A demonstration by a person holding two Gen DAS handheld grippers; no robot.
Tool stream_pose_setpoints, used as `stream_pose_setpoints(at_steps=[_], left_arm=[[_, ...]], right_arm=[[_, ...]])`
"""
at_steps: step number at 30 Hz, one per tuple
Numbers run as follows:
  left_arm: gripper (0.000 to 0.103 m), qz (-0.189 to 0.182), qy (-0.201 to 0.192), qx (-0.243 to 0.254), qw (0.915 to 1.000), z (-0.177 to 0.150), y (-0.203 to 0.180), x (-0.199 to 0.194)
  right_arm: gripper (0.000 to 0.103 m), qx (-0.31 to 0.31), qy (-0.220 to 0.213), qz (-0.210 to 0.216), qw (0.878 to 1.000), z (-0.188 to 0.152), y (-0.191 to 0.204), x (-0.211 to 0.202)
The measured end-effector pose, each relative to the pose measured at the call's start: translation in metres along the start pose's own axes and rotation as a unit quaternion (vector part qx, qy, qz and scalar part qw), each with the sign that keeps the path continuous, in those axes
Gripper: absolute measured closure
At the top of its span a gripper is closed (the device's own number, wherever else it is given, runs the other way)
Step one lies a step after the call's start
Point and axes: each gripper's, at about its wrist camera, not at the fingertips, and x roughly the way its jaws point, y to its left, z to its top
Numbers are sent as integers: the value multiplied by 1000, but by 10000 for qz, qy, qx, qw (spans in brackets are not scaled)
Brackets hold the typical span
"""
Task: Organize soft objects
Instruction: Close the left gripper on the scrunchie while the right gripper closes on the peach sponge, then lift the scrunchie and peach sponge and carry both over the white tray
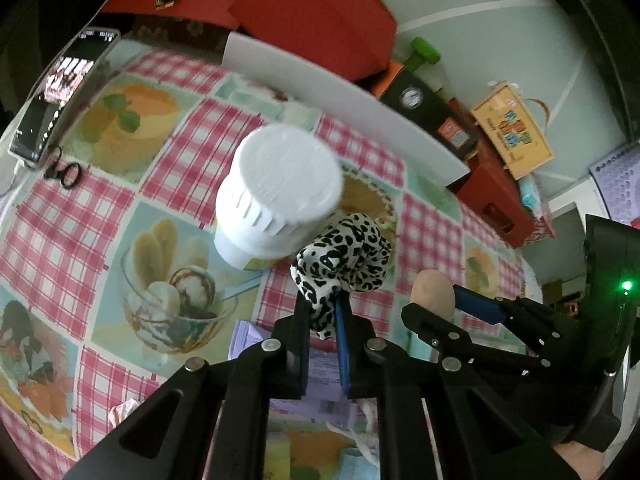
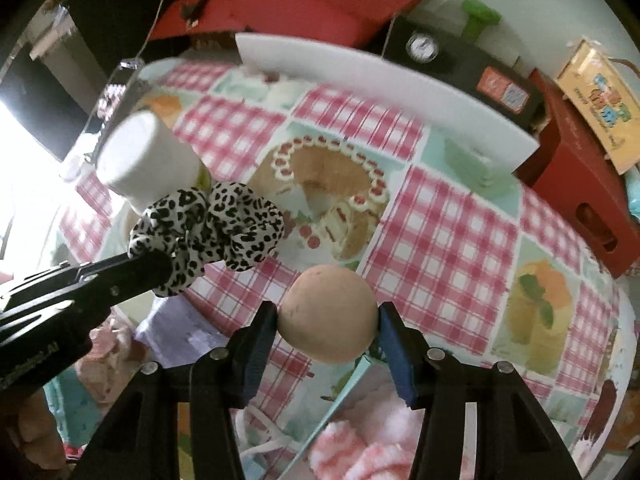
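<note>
My left gripper (image 1: 322,304) is shut on a black-and-white leopard-print scrunchie (image 1: 352,256), which bunches above its fingertips over the checked tablecloth (image 1: 60,232). In the right wrist view the same scrunchie (image 2: 224,228) hangs from the left gripper (image 2: 160,268) at the left. My right gripper (image 2: 328,318) is shut on a beige soft ball (image 2: 326,296), both blue pads pressing its sides. The ball (image 1: 434,286) and the right gripper (image 1: 434,304) also show at the right of the left wrist view, close beside the scrunchie.
A white ribbed tub (image 1: 276,192) stands just behind the scrunchie. A white board (image 1: 352,104) lines the table's far edge, with a red crate (image 1: 496,200) beyond it. A phone (image 1: 60,92) and scissors (image 1: 64,172) lie far left. Pink fluffy fabric (image 2: 360,448) lies below the right gripper.
</note>
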Motion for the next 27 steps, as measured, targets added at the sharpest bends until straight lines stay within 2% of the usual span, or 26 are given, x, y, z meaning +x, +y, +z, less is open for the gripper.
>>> stream_pose_setpoints(at_steps=[9, 17, 27], left_arm=[[91, -189, -285, 317, 9989, -10, -21, -37], [92, -167, -483, 468, 9976, -20, -26, -58], [92, -193, -505, 654, 9964, -34, -34, -69]], right_arm=[[48, 189, -281, -24, 9994, -19, -10, -41], [48, 277, -509, -221, 9981, -38, -14, -69], [48, 711, -720, -503, 9936, -65, -23, -96]])
